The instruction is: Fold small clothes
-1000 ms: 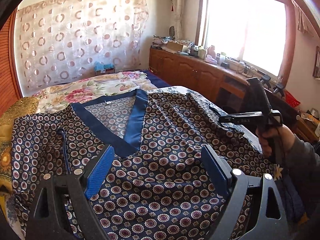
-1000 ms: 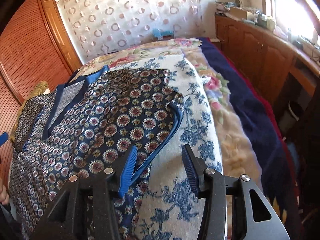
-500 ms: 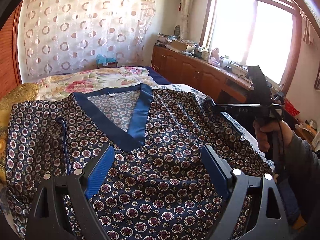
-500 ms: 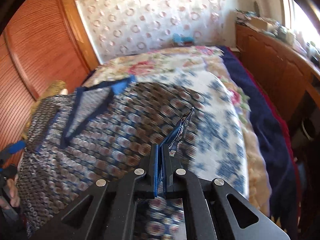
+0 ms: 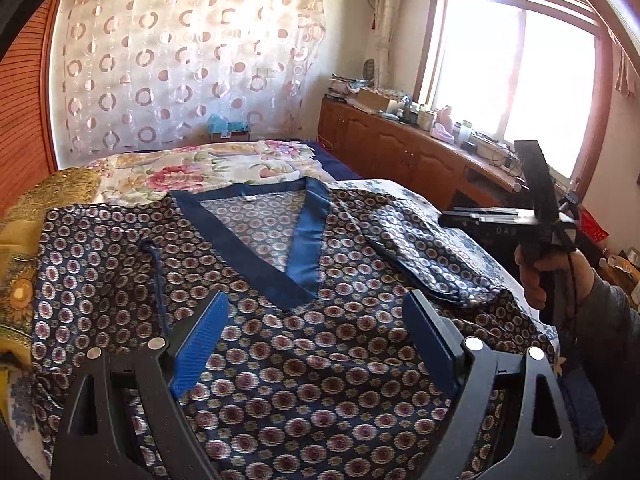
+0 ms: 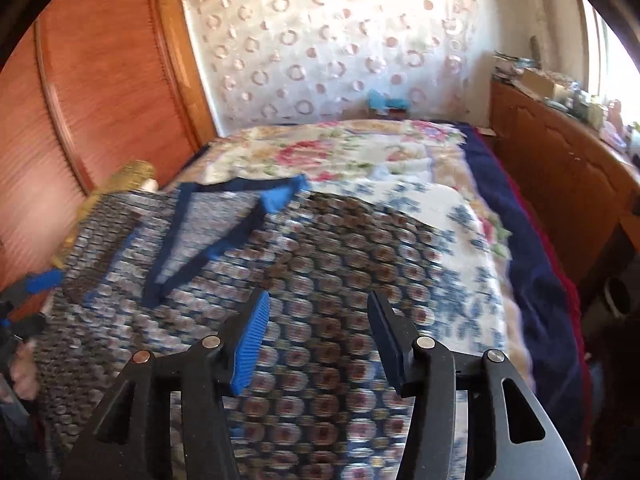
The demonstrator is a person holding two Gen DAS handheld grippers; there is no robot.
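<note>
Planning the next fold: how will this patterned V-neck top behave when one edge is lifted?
Probably floppy: the top lies flat with its sleeve already folded limply over. Its sheen hints it is slippery, so it may slide on the bedspread.

a home bedroom: bed, curtain, wooden cabinets.

both fisheye cameras are sitting close above the patterned shirt on the bed, looking forward and down past their own fingers. the left view is facing the window at upper right; both are sharing the shirt's collar and circle-print curtain.
</note>
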